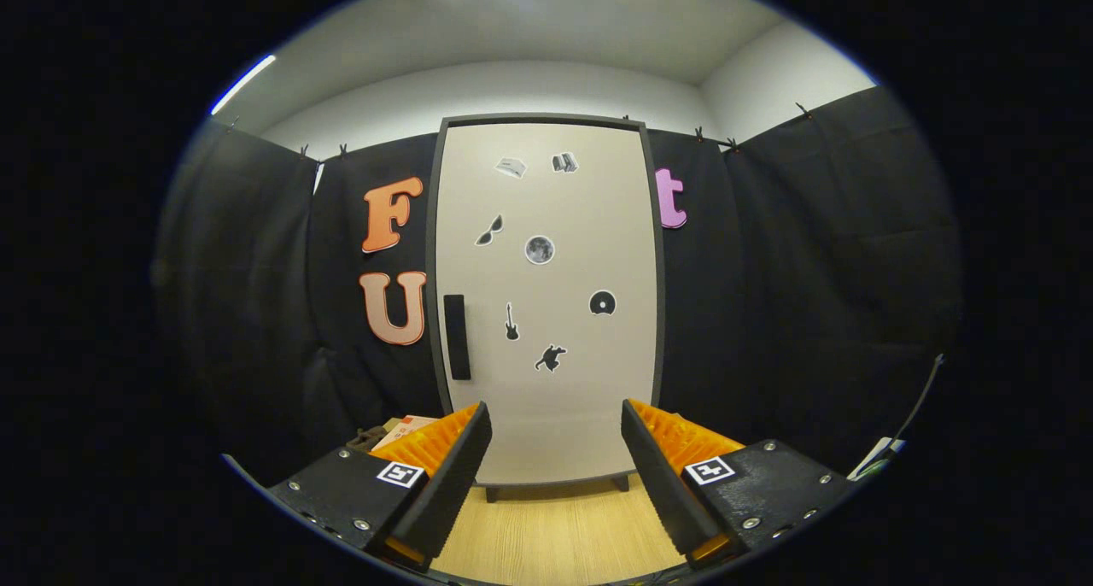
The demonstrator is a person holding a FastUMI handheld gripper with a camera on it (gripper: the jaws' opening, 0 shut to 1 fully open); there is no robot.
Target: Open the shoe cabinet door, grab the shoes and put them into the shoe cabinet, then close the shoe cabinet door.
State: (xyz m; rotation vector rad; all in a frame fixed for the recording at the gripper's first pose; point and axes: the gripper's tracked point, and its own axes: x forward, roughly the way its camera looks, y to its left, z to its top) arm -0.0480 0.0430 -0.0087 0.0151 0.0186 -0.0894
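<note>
Shoe cabinet (546, 313), door (555, 398) shut, stands beyond your fingers; its dark handle (457, 336) sits ahead of the left finger. This fits both a door awaiting opening and one closed again. You hold the gripper (555, 475) level, squared to the door, fingers spread, gripping nothing.

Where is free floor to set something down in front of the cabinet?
The wooden floor between the open tool fingers and the closed cabinet door is bare. It is crowded left of the cabinet's foot, where a box lies beyond the left finger, below the handle.
</note>
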